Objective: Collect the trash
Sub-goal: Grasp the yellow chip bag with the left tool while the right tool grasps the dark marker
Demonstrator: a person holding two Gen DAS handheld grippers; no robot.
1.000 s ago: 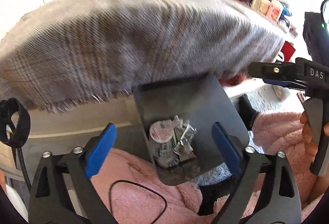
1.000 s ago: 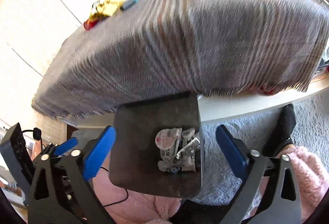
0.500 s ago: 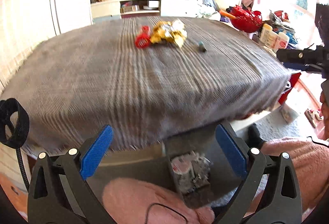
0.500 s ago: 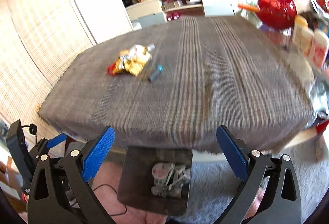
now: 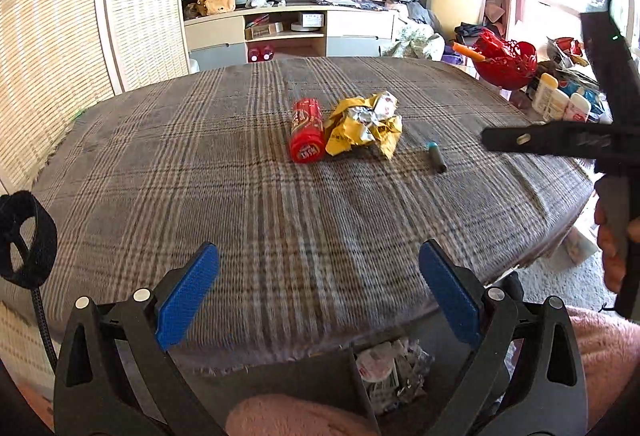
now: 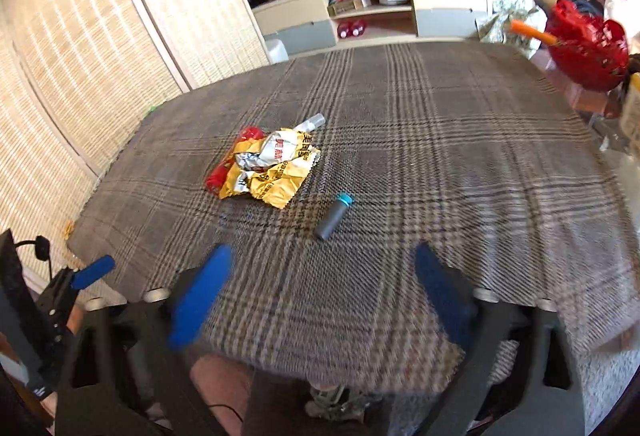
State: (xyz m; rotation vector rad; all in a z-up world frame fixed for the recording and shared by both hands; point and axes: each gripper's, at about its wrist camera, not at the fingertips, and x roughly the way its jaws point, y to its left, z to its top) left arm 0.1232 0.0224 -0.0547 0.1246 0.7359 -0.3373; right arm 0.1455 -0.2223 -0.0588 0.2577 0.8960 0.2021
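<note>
A crumpled yellow wrapper (image 5: 364,126) lies on the plaid cloth (image 5: 240,196) well ahead of both grippers, touching a red can (image 5: 306,135) on its left. A grey tube (image 6: 334,215) (blue-capped) lies apart, nearest the right gripper (image 6: 316,300), whose jaws are closing with nothing between them. The left gripper (image 5: 320,296) is spread and empty. Nothing blocks the way. Below the table edge, a dark bin (image 5: 352,384) holds scraps. A red bowl (image 5: 506,64) sits far right.
</note>
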